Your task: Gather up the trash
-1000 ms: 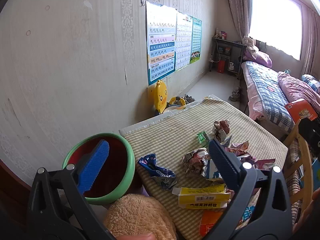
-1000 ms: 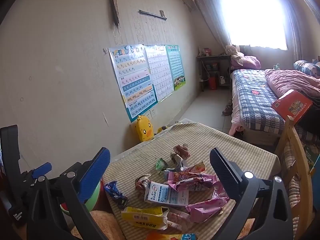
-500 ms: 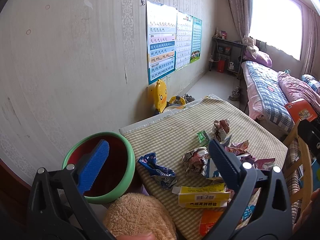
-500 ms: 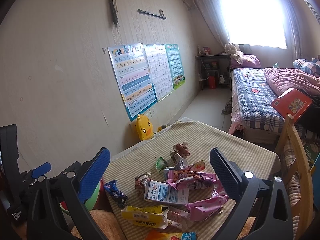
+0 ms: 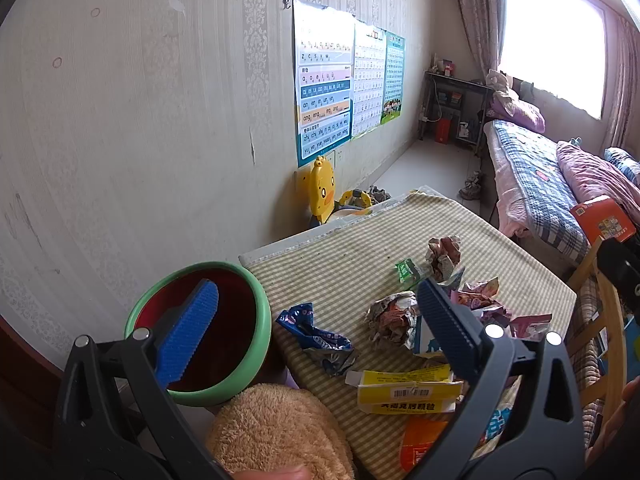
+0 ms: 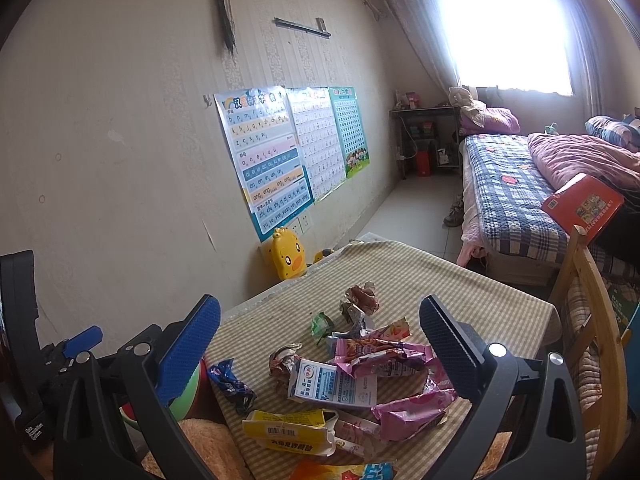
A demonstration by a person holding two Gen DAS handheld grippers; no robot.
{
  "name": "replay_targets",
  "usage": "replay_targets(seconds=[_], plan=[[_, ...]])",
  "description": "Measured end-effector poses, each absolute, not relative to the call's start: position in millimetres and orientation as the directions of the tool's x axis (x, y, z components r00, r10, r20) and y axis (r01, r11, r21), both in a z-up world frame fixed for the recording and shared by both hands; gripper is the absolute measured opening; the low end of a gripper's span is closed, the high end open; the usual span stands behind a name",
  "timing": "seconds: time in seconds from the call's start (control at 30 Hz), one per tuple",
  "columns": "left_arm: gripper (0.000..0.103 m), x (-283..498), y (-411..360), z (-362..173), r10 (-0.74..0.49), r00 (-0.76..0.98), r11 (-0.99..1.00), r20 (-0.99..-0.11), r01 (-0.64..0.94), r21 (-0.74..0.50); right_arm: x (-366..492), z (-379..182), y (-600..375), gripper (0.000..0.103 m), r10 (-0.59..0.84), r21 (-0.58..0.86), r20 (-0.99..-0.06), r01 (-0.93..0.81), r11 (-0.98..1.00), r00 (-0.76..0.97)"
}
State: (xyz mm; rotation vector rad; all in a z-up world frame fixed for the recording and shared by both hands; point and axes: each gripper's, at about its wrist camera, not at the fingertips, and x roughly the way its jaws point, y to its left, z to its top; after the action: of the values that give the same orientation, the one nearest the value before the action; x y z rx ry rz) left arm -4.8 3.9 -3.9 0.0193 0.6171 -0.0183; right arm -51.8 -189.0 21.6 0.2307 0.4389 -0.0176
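Checked cloth covers the table, crumpled foil wrappers strewn, yellow carton lying crosswise; both hand-held grippers gape empty.

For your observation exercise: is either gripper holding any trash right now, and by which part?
Nothing is held. The left gripper and right gripper both have open, empty jaws above the wrappers on the table.
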Motion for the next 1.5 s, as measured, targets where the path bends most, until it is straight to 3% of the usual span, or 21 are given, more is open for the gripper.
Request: replay_targets(seconds=[1.2,1.5], plan=[[0.098,-2.4,4.7,-7.0,0.007,0.803,1.000,-0.596,0.012,0.028,-51.3,11.8,-185.4,0.096,0.040,0.228,-0.442,0.069,0.971,0.896],[0.098,0.7,13.2,-10.0,0.018,0.811,0.999,-0.584,0.012,0.048,-35.3,3.5,-190.3,0.096,0.033,0.166,-0.498,0.057,0.985,0.867]])
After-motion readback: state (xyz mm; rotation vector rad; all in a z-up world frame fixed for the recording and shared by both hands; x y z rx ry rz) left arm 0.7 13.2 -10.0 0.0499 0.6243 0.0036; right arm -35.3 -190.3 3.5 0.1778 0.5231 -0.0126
